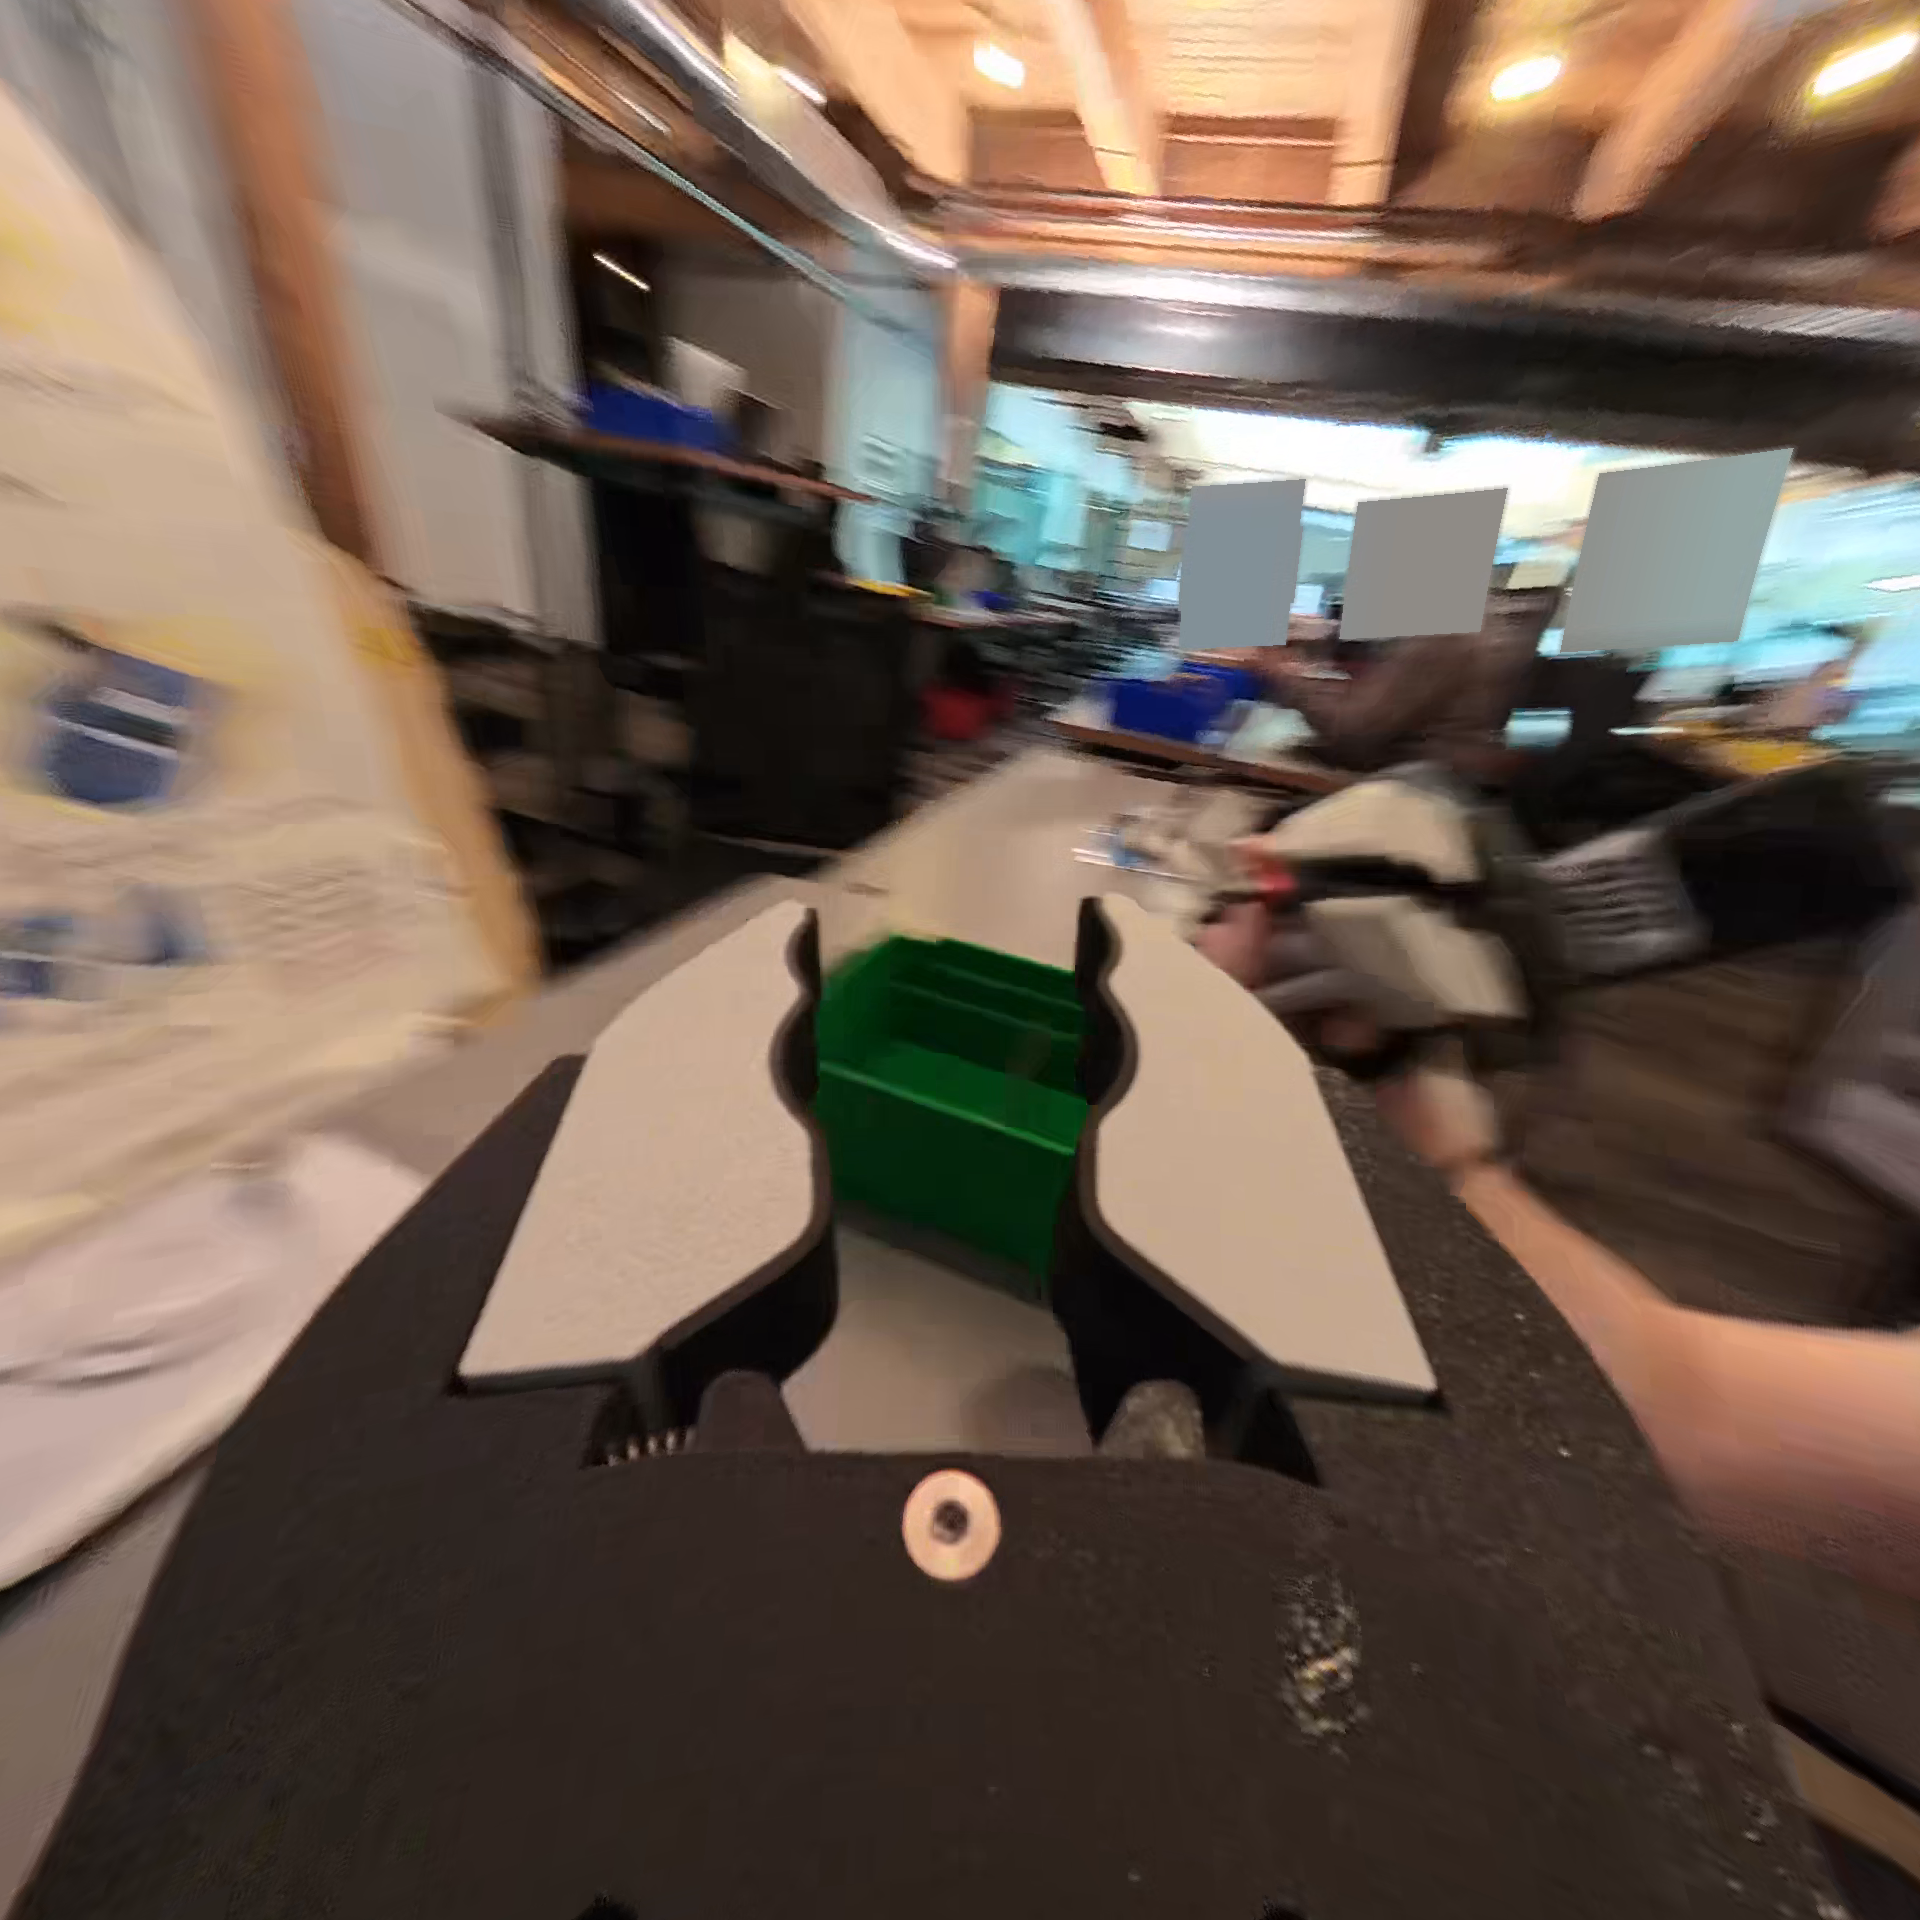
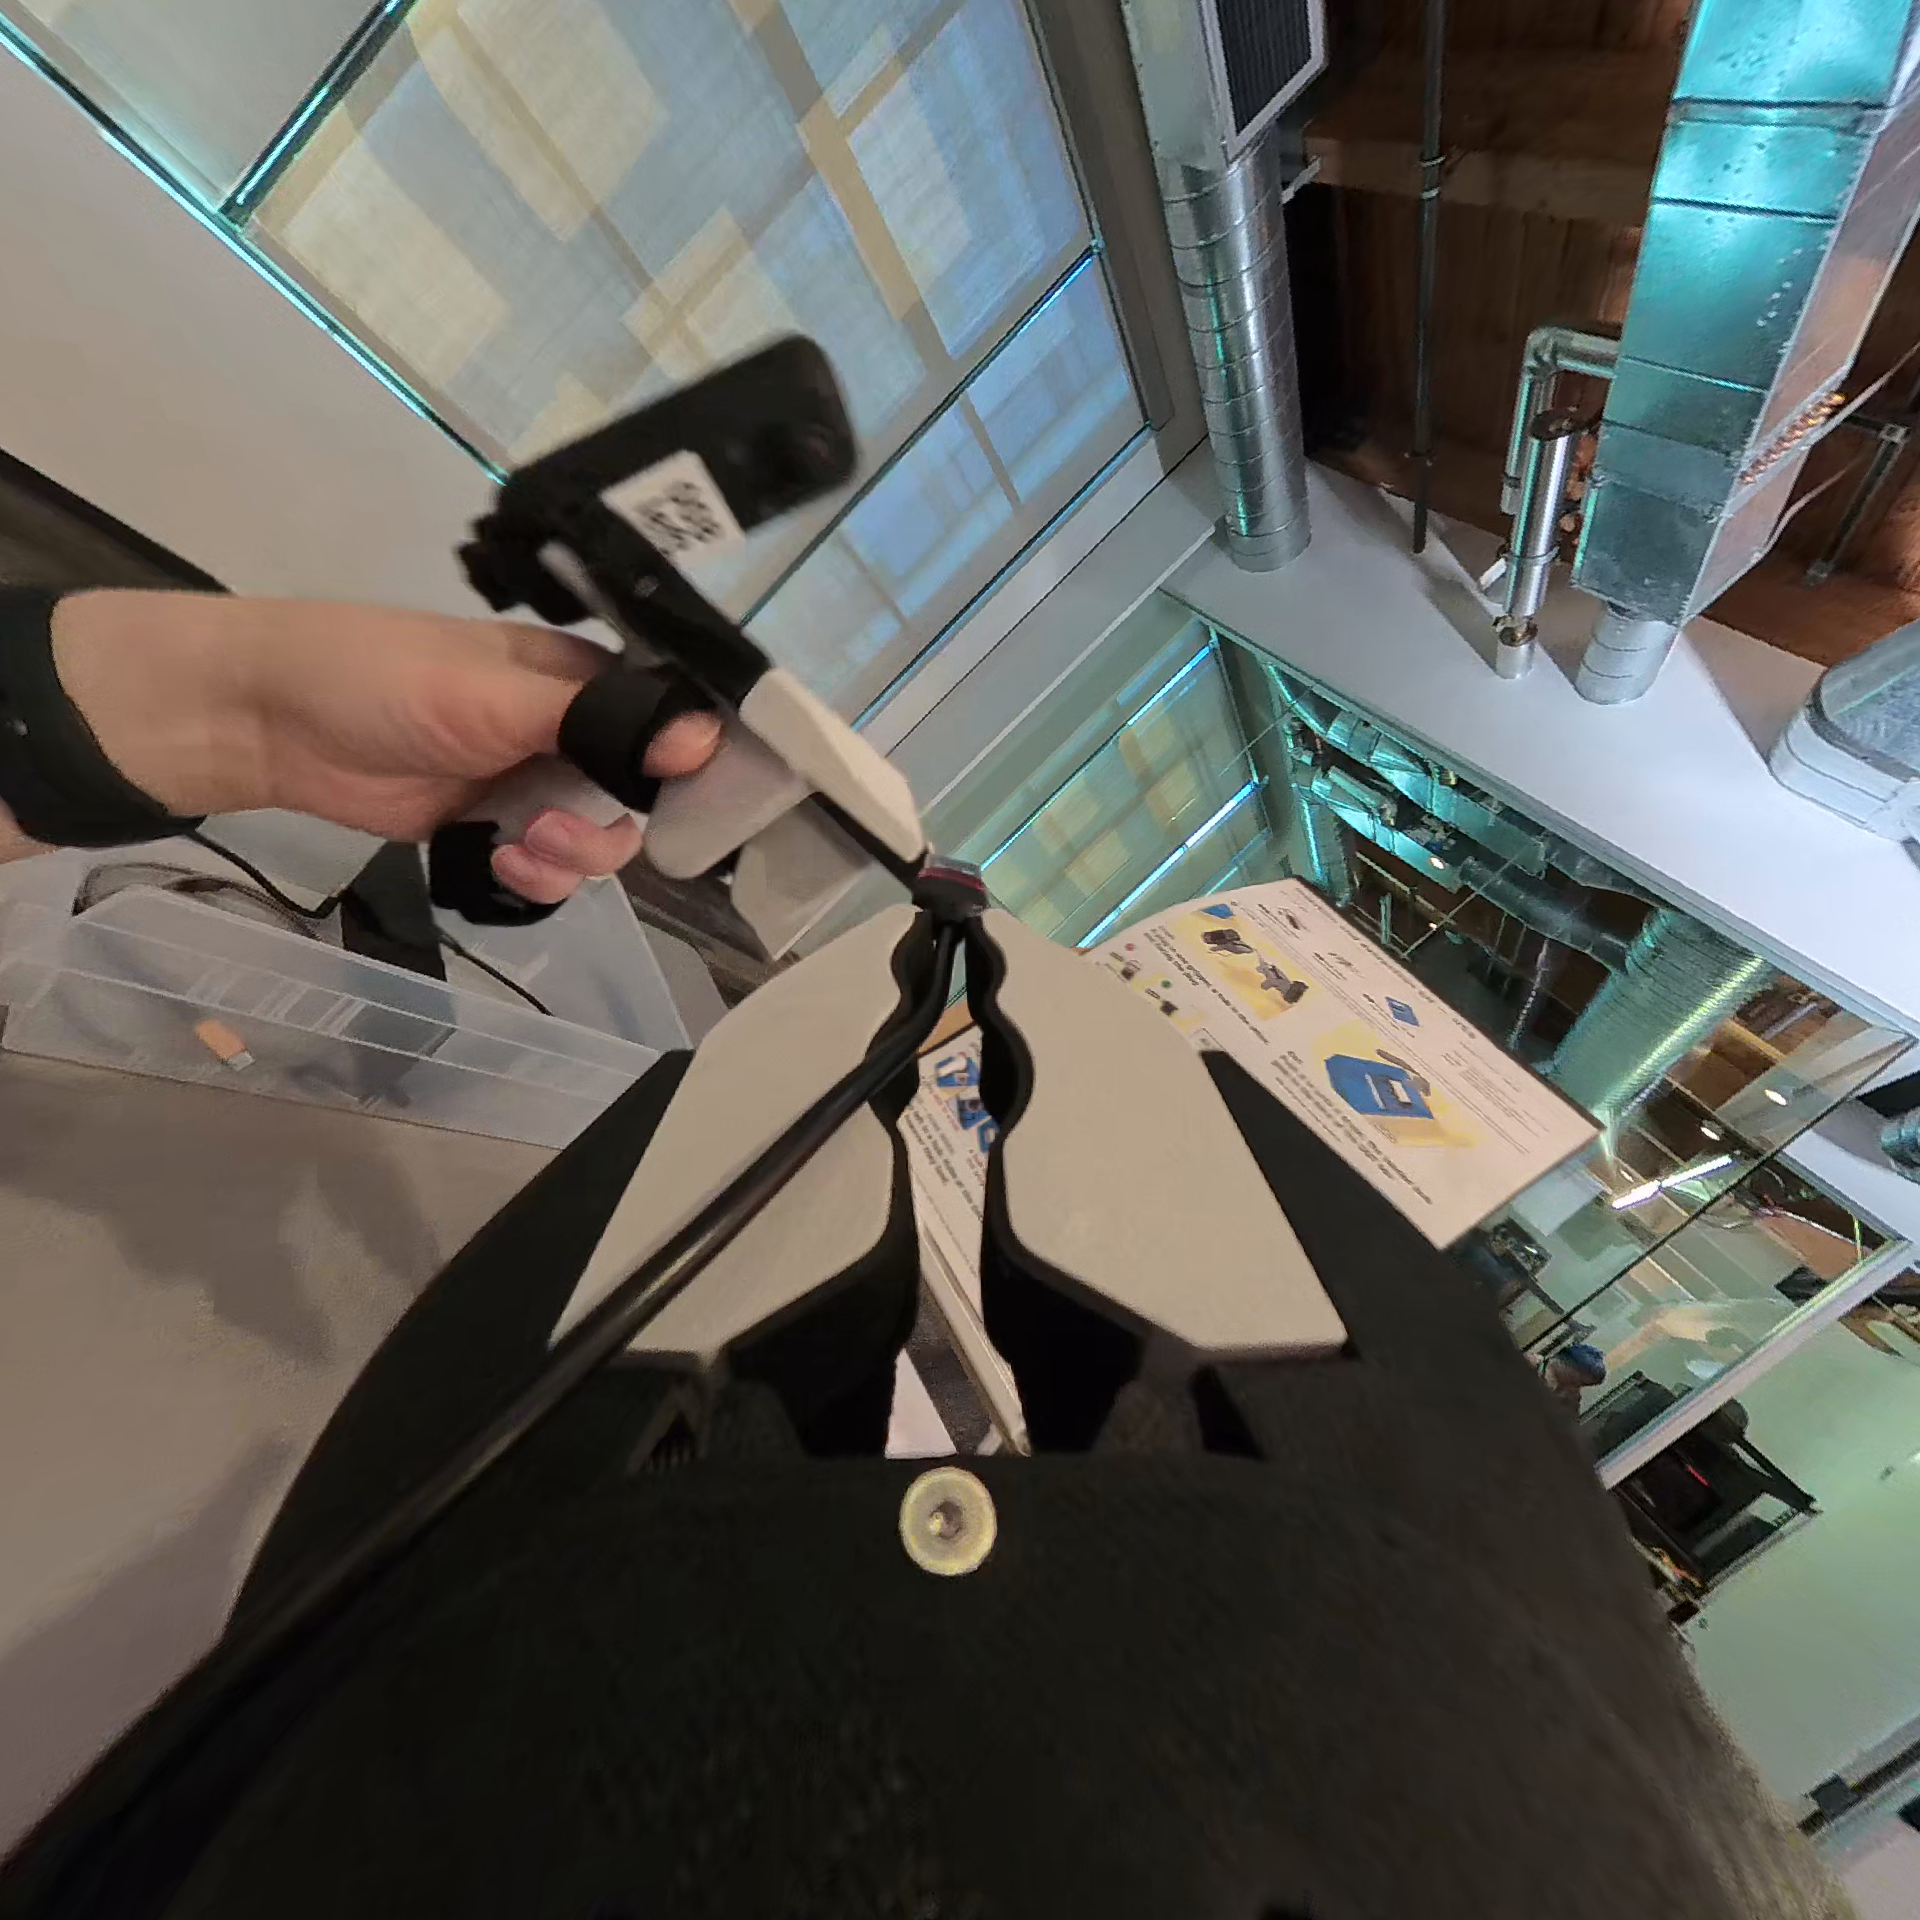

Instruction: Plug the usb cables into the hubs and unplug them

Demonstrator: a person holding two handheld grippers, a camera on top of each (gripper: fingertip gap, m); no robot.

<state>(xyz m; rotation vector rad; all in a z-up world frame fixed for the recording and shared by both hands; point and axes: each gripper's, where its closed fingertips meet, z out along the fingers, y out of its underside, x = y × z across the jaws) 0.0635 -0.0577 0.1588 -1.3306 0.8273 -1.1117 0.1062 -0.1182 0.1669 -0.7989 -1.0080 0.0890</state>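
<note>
My right gripper [image 2: 951,920] is shut on a black USB cable [image 2: 665,1257] just behind its plug [image 2: 951,876], which has a red band and sticks out past the fingertips. The cable trails down to the left over the gripper body. My left gripper [image 1: 945,925] is open and empty, held in the air. In the right wrist view the left gripper [image 2: 883,821] is at the upper left in a hand, its tip right beside the plug. In the blurred left wrist view the right gripper [image 1: 1262,878] is off to the right. No hub is in view.
A green bin [image 1: 956,1101] stands on the grey table beyond my left fingers. A clear plastic organiser box [image 2: 312,1029] lies at the left, with a printed instruction sheet [image 2: 1351,1039] to the right. A forearm [image 1: 1662,1403] crosses the right side.
</note>
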